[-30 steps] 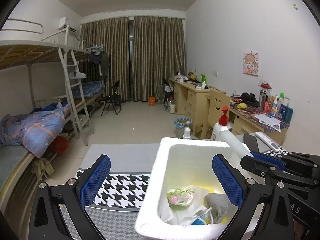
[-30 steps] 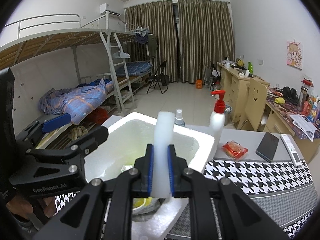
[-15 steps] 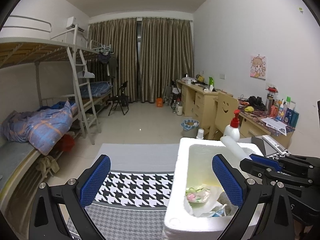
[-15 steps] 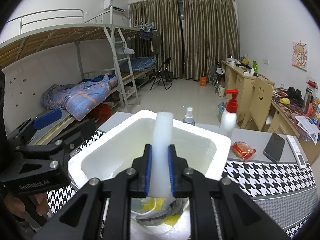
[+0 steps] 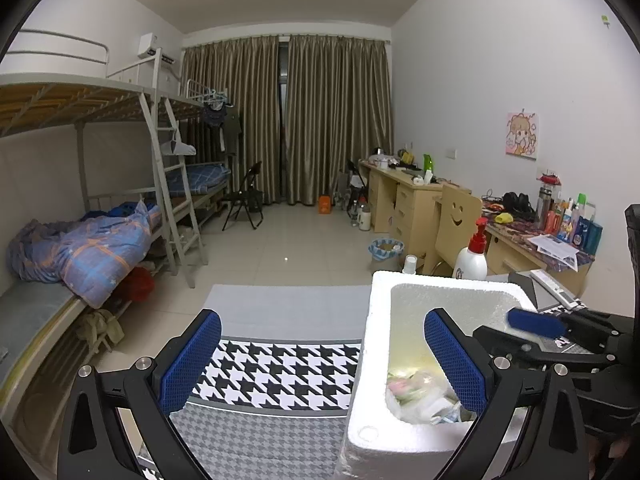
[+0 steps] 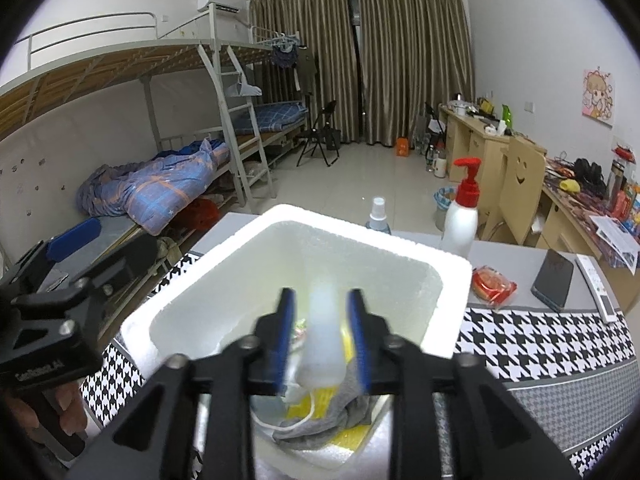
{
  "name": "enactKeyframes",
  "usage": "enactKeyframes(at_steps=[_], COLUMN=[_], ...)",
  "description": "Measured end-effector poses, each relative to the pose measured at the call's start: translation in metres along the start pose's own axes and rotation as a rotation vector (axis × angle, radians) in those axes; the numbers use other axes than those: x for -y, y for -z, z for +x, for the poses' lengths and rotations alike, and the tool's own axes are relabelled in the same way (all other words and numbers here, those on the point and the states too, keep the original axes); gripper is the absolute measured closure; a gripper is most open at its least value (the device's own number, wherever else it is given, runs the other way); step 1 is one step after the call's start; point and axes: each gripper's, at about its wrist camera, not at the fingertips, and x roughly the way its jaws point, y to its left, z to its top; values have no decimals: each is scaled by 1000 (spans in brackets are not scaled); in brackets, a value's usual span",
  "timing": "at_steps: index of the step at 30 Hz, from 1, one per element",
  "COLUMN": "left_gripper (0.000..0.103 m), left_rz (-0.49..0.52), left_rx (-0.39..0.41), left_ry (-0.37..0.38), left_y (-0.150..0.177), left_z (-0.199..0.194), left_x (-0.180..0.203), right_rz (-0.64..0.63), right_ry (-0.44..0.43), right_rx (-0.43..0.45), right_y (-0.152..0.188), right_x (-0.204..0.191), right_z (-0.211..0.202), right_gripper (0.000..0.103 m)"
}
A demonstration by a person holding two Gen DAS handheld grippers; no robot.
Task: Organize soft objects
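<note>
A white foam box [image 6: 404, 248] stands on the houndstooth table; it also shows in the left wrist view [image 5: 376, 320]. Inside lie a grey cloth [image 6: 340, 404], yellow items and plastic bags [image 5: 420, 392]. My right gripper [image 6: 322, 336] hangs over the box with its jaws parted. A white foam stick [image 6: 324, 344] is between them, blurred, no longer pinched, dropping into the box. My left gripper [image 5: 322, 360] is open and empty at the box's left side, its right finger [image 5: 456, 360] over the box.
A white pump bottle [image 6: 460, 216] and a small spray bottle [image 6: 378, 216] stand behind the box. A red packet [image 6: 492, 282], a dark phone [image 6: 554, 278] and a remote [image 6: 598, 286] lie at the right. Bunk beds are on the left, desks on the right.
My right gripper has opened and let go of the white foam stick, which slips down into the box. My left gripper has shifted left, away from the box.
</note>
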Motion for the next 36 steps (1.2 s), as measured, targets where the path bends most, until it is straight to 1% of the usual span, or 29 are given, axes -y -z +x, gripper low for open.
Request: enactKeyframes(at_steps=[1, 2, 4, 11, 15, 20, 23, 25, 36], left_gripper=[1, 1, 1, 1, 1, 1, 1, 1, 1], left_rz=[-1, -2, -3, 0, -4, -2, -1, 0, -2], left_rx=[0, 0, 3, 14, 18, 35, 44, 48, 69], left_ry=[-1, -1, 2, 4, 10, 7, 6, 5, 13], left_y=[0, 1, 1, 3, 0, -1, -1, -1, 2], left_z=[0, -1, -1, -9, -16, -27, -34, -37, -60], left_x=[-1, -1, -1, 0, 5, 8, 10, 10, 17], right_rz=[3, 3, -2, -11, -12, -4, 5, -3, -20], right_ry=[0, -2, 0, 7, 14, 43, 45, 55, 63], right_rx=[16, 27, 37, 51, 74, 102, 124, 131, 170], right_y=[0, 0, 0, 2, 4, 7, 10, 11, 24], right_x=[0, 0, -1, -3, -2, 1, 3, 1, -1], right_z=[-3, -6, -10, -17, -27, -38, -47, -51, -80], right_gripper=[39, 34, 30, 28, 26, 16, 10, 9, 7])
